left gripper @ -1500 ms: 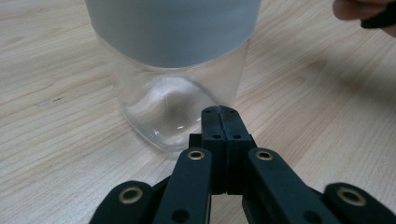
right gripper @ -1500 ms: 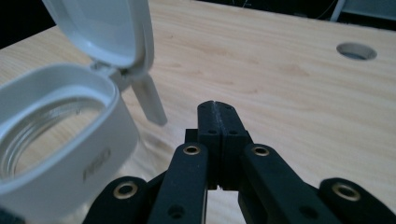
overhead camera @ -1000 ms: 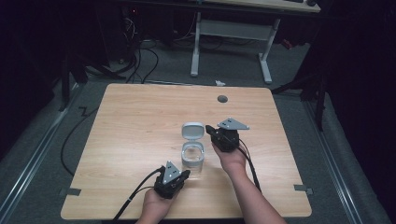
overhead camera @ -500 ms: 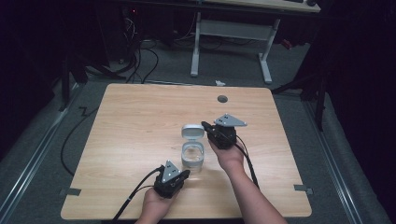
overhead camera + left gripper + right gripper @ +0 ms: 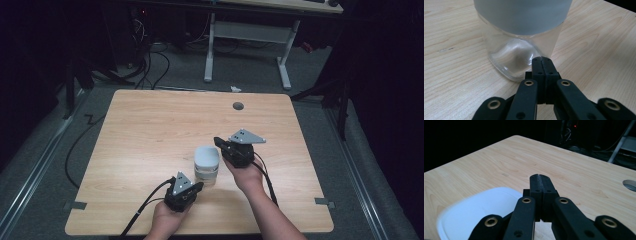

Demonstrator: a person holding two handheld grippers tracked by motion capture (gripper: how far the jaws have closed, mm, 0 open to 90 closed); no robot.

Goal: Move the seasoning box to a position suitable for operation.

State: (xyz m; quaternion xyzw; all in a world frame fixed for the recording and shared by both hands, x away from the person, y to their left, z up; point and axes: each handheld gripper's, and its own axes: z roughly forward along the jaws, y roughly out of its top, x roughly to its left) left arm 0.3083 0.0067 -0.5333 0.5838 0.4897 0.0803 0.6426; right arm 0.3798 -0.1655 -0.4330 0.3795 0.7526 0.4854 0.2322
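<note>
Our left gripper (image 5: 541, 60) holds its jaws pressed together, tips at the foot of the clear square glass jar (image 5: 206, 172) with its white lid (image 5: 206, 156). Our right gripper (image 5: 540, 178), jaws likewise together and empty, hovers just beside that lid on the pale wooden table (image 5: 150, 130).

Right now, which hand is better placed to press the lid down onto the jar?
The right. The right gripper, jaws shut, sits at lid height beside it. The left gripper, jaws shut, points low at the jar base, better placed to brace it.
</note>
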